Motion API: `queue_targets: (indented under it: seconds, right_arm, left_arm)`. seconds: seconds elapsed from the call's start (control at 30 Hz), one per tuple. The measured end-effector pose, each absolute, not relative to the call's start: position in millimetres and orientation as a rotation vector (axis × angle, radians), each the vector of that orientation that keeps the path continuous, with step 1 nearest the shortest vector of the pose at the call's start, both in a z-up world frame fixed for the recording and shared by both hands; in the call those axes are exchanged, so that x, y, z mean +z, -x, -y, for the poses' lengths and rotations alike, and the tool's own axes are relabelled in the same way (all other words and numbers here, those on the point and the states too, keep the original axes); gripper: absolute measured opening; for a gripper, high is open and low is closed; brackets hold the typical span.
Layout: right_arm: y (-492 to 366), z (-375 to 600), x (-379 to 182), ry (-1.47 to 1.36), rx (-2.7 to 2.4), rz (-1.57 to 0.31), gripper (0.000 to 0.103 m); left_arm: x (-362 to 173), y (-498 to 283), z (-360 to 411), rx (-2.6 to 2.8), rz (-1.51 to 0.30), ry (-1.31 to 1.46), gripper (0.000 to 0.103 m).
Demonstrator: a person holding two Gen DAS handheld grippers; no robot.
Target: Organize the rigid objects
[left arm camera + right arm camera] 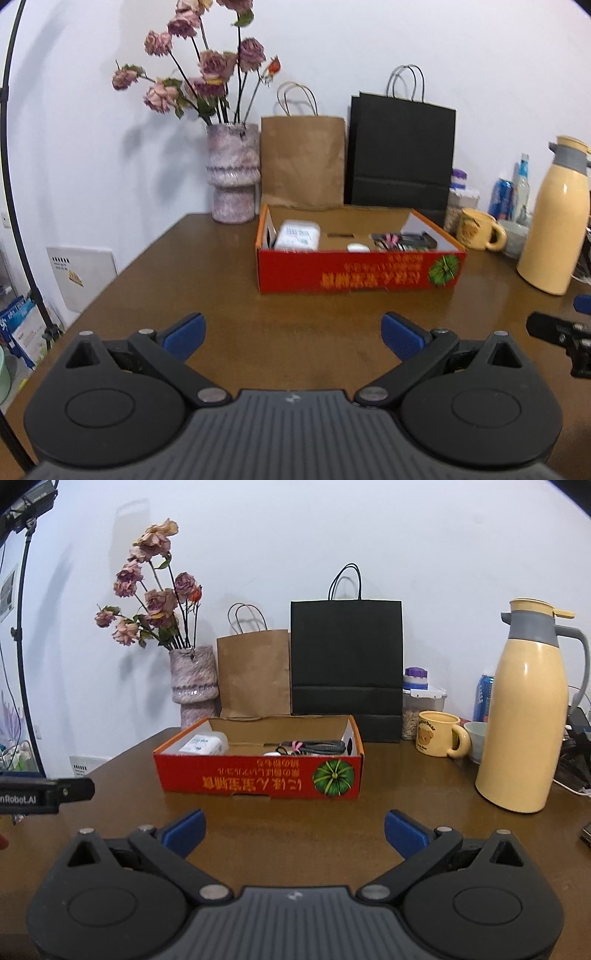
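Observation:
A low red cardboard box (354, 271) (258, 775) sits in the middle of the brown table. Inside it lie a white packet (297, 236) (201, 745) at the left, a small white item (357, 247) in the middle and a dark coiled cable bundle (402, 240) (314, 746) at the right. My left gripper (293, 334) hovers in front of the box, open and empty. My right gripper (293, 830) is also open and empty, a little in front of the box. Part of the right gripper (561, 338) shows at the left view's right edge.
Behind the box stand a vase of dried roses (232, 173) (194, 685), a brown paper bag (303, 162) (253, 672) and a black bag (400, 155) (345, 664). A cream thermos (528, 716) (554, 218), yellow mug (439, 733) (478, 229), bowl, jar and cans crowd the right. A light stand (14, 184) rises at the left.

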State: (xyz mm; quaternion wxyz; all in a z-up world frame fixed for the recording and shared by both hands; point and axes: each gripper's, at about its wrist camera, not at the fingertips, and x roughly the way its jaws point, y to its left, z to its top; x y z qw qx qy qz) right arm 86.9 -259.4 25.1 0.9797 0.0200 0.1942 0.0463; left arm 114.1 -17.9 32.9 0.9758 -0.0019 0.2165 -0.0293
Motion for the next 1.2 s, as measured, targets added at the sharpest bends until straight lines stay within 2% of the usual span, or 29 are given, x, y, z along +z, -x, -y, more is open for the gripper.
queue_targets:
  seconds: [0.43, 1.2]
  right_arm:
    - [-63.2, 253.5, 22.7, -0.027, 0.099, -0.385, 0.103]
    - [-58.7, 254.8, 26.4, -0.029, 0.102, -0.372, 0.103]
  left_arm:
    - [21.6, -82.7, 18.1, -0.072, -0.445, 0.001, 0.103]
    - [20.9, -82.2, 19.7, -0.081, -0.437, -0.004, 0.103]
